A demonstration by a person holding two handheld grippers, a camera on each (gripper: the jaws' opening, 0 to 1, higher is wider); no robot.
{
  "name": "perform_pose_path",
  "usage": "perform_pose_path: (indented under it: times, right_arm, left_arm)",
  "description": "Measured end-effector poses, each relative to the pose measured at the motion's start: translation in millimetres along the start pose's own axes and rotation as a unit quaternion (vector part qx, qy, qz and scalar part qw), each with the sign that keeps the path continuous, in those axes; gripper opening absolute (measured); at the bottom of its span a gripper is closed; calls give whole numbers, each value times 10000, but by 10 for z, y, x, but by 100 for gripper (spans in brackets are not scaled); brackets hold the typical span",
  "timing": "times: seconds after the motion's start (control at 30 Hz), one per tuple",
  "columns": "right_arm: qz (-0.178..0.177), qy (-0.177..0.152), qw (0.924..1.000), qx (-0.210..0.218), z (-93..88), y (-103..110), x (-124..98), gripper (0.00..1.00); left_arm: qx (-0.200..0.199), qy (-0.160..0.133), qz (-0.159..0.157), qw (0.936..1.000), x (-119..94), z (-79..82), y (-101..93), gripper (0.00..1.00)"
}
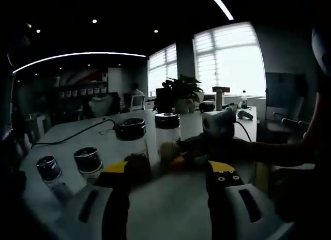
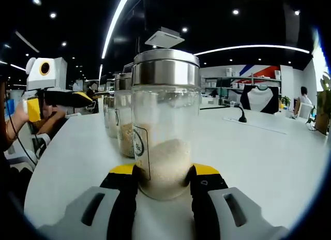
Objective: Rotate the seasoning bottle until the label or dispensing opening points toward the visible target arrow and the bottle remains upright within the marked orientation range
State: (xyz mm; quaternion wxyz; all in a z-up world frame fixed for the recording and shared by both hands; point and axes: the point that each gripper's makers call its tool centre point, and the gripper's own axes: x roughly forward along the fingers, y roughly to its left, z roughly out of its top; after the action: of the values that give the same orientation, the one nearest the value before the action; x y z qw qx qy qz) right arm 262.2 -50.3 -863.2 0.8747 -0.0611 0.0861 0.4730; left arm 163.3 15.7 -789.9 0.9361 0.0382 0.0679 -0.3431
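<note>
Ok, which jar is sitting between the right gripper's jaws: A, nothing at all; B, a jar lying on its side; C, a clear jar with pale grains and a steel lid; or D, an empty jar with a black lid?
C: in the right gripper view the clear seasoning jar stands upright between the right gripper jaws, pale grains in its lower part and a steel lid on top.

The seasoning bottle was clear glass with a shiny silver lid, and the stuff inside was pale cream. Its label had a white face with a black ring on it. The right gripper had black jaws with yellow tips and grey sides. The left gripper had the same black, yellow and grey. The table was plain white. The plant looked dark green.
</note>
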Motion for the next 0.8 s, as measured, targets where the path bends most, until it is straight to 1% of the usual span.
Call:
perform_pose_path:
  times: [0.4, 0.5, 0.63, 0.8]
  right_arm:
    - [2, -3, 10000, 1, 4, 2, 7, 39]
    - [-13, -5, 10000, 2, 5, 0, 7, 39]
    - [-40, -11, 10000, 6, 6, -15, 10, 39]
    - [-8, -19, 10000, 5, 7, -9, 10, 39]
  left_arm:
    - [-55, -75, 267, 9996, -103, 38, 113, 69]
    - [-153, -124, 330, 9993, -108, 60, 148, 70]
    - [-137, -188, 358, 9991, -109, 99, 153, 70]
    - [-98, -155, 333, 9993, -131, 96, 137, 70]
